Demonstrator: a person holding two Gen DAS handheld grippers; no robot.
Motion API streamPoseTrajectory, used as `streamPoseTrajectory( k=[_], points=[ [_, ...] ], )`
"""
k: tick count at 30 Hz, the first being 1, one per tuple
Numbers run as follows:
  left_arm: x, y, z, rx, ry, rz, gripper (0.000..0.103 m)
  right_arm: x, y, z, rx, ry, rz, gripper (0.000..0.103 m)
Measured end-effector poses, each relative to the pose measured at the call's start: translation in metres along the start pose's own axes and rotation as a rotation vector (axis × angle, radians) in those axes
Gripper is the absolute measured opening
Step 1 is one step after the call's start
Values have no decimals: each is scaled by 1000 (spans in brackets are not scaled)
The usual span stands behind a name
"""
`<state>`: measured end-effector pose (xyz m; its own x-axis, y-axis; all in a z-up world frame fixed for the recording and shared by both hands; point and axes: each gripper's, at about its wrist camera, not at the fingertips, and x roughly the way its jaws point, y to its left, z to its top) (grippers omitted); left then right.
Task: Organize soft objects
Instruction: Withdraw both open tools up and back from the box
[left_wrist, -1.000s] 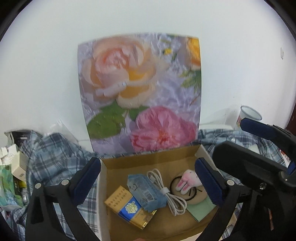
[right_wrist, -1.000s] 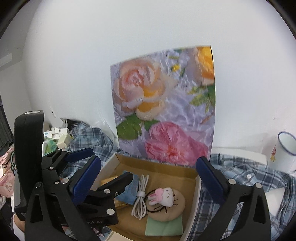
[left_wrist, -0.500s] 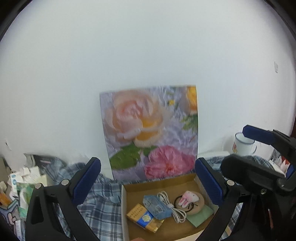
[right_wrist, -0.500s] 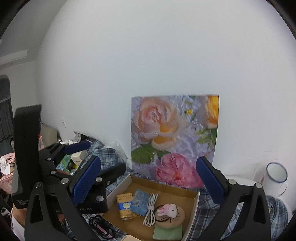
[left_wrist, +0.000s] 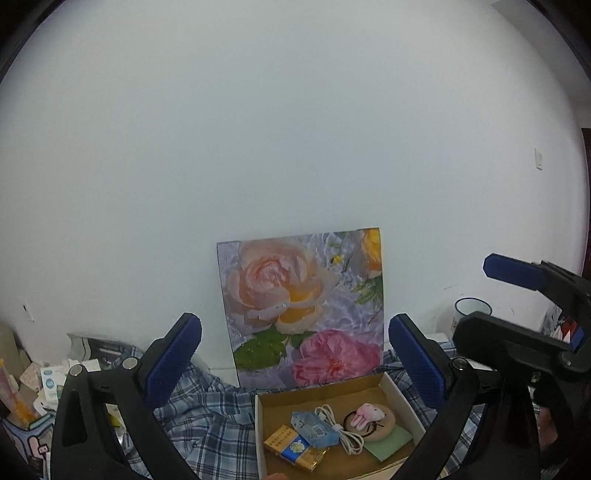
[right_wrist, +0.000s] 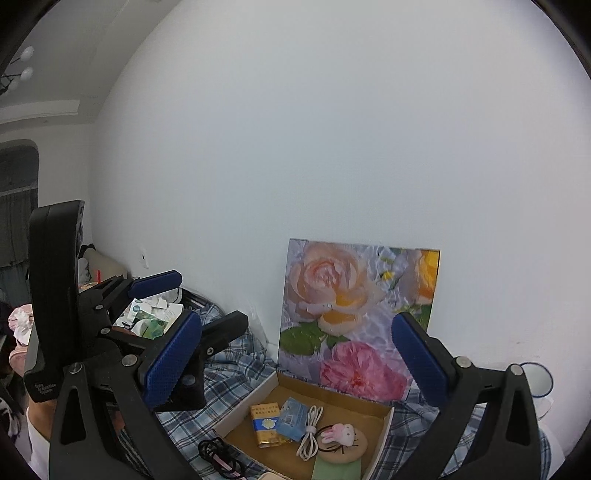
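A cardboard box (left_wrist: 402, 402) (right_wrist: 382, 435) lies on a blue plaid cloth (left_wrist: 207, 421) (right_wrist: 236, 373). In it are a yellow packet (left_wrist: 291, 448) (right_wrist: 265, 424), a blue pouch (left_wrist: 314, 432) (right_wrist: 292, 418), a coiled white cable (left_wrist: 341, 430) (right_wrist: 309, 432), a pink bunny hair tie (left_wrist: 365, 415) (right_wrist: 338, 434) on a tan round pad and a green card (left_wrist: 389, 441). My left gripper (left_wrist: 295, 365) and right gripper (right_wrist: 297, 362) are both open, empty, raised above and behind the box.
A flower picture (left_wrist: 304, 306) (right_wrist: 360, 317) leans on the white wall behind the box. A white mug (left_wrist: 467, 314) (right_wrist: 539, 380) stands at the right. Loose packets and papers (left_wrist: 48, 380) (right_wrist: 151, 317) lie at the left. A black and pink cable (right_wrist: 218, 458) lies beside the box.
Both grippers have pulled back and up from the box, so it looks smaller and lower in both views. Both stay open and empty.
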<state>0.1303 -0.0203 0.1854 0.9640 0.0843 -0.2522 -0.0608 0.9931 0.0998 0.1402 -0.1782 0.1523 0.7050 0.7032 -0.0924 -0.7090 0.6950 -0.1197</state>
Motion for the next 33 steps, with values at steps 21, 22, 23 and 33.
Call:
streamPoseTrajectory(
  k=[21, 22, 23, 33],
  points=[
    [-53, 18, -11, 38, -8, -15, 103, -56, 16, -5, -65, -41, 55, 103],
    [-55, 18, -15, 38, -4, -14, 103, -57, 17, -9, -65, -38, 60, 103],
    [-55, 18, -18, 38, 3, -18, 103, -58, 18, -13, -64, -37, 64, 103],
    [-48, 21, -54, 55, 57, -14, 103, -53, 22, -58, -78, -5, 85, 103]
  ],
)
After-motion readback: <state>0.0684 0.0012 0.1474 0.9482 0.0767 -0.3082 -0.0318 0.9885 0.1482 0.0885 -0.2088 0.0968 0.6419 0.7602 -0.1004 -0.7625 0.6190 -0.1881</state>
